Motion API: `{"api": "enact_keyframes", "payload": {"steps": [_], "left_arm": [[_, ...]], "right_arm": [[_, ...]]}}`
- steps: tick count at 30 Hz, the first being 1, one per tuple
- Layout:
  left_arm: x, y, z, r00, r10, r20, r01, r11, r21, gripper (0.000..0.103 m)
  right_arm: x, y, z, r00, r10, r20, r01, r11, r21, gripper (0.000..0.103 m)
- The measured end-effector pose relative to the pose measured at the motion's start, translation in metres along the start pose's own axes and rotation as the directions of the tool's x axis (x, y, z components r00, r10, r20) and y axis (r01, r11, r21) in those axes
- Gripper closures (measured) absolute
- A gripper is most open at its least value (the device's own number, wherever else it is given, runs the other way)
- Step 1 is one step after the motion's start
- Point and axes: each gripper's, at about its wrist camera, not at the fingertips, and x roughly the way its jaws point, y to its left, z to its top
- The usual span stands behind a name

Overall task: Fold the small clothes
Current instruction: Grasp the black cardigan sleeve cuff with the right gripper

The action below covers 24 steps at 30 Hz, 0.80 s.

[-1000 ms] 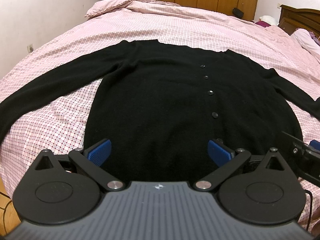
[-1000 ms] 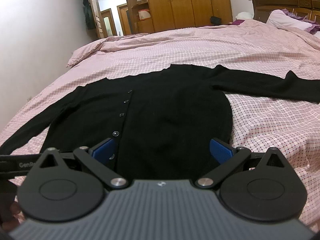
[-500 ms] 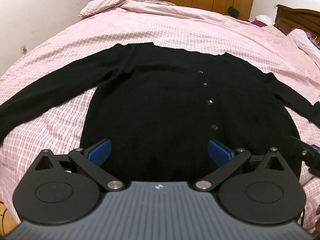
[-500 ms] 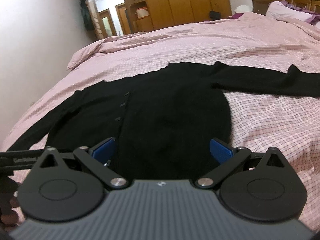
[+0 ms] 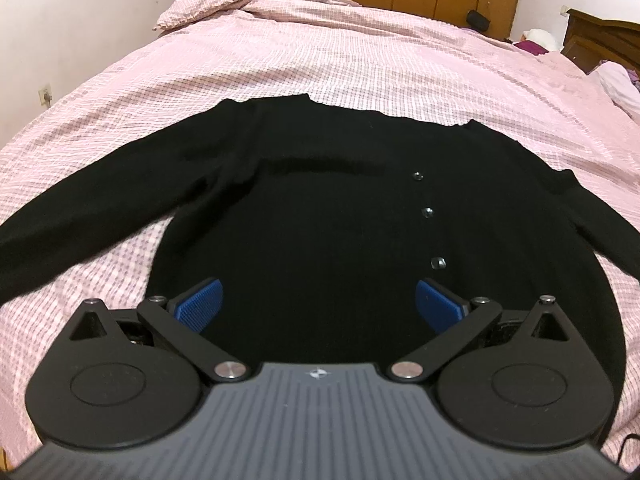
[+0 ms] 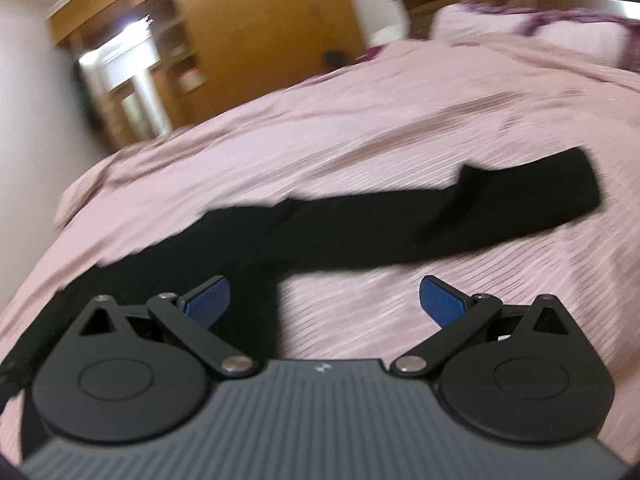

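While both claws are hovering wide open and gripping nothing, the left gripper (image 5: 318, 300) is facing the black cardigan (image 5: 320, 220) lying flat at twelve o'clock on the pink checked bedspread (image 5: 360, 52). The right gripper (image 6: 324, 296) is pointing toward the sleeve (image 6: 460, 220) stretching to two o'clock. Judging by the blur, a hasty pinch risks catching bedspread along with knit.

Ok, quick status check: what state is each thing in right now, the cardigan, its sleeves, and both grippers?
Black cardigan: spread flat on the pink checked bedspread, unfolded, the visible buttons fastened.
Left-side sleeve: stretched out to the side.
Right-side sleeve: stretched out, its cuff end creased.
Left gripper: open, empty, over the hem.
Right gripper: open, empty, aimed toward the right-side sleeve; view blurred.
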Motion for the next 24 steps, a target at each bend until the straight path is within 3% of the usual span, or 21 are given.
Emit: {"api": "enact_keyframes", "payload": {"steps": [5,10,15,24], "left_arm": [[0.024,-0.010,0.007,0.999,-0.007,-0.031,0.007,1.000,-0.003,0.000],[0.047,-0.018,0.005,0.997,0.001,-0.078,-0.002,1.000,-0.004,0.000],[0.065,-0.022,-0.004,0.993,0.030,-0.116,-0.027,0.999,0.021,0.000],[0.072,-0.020,-0.014,0.994,0.034,-0.100,-0.029,0.999,0.042,0.000]], "right_arm": [[0.028,-0.060,0.015,0.994,-0.108,0.010,0.105,0.981,0.160,0.000],[0.057,-0.102,0.017,0.989,-0.147,-0.001,0.141,0.949,0.283,0.000],[0.089,-0.141,0.010,0.994,-0.107,-0.032,0.110,0.892,0.439,0.000],[0.110,-0.163,0.016,0.996,-0.074,0.047,0.038,0.841,0.540,0.000]]}}
